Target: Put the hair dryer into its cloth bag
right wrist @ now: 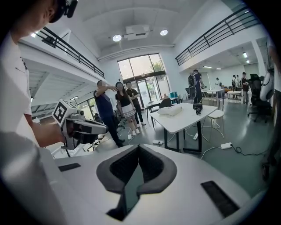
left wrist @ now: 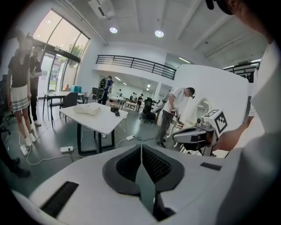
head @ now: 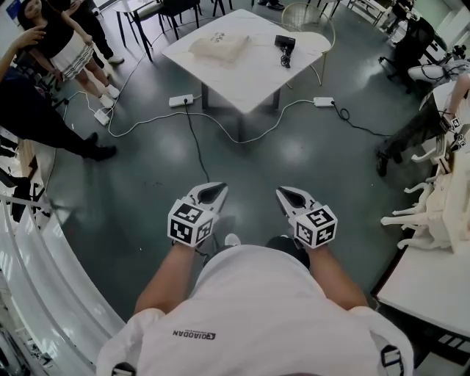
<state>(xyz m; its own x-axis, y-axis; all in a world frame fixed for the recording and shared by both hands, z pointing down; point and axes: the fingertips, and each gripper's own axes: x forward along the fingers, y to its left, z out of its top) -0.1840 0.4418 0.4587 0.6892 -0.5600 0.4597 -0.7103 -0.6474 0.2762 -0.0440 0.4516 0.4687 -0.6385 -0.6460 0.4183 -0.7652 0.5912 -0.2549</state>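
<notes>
A black hair dryer [head: 285,47] lies on the far right part of a white table [head: 250,73], with a cream cloth bag [head: 219,48] to its left. Both also show small in the gripper views: the bag [left wrist: 88,110] and dryer [left wrist: 116,113] on the table [left wrist: 103,123], and again the bag [right wrist: 170,110] and dryer [right wrist: 197,107]. My left gripper [head: 214,192] and right gripper [head: 291,194] hover side by side over the floor, well short of the table. Both are shut with nothing between the jaws. The right gripper [left wrist: 175,136] shows in the left gripper view, the left gripper [right wrist: 105,128] in the right one.
Power strips [head: 181,100] and cables trail on the floor under and around the table. People stand at the far left [head: 66,51], and another sits at the right [head: 418,125]. A round stool [head: 308,18] stands behind the table. White furniture [head: 433,213] lines the right side.
</notes>
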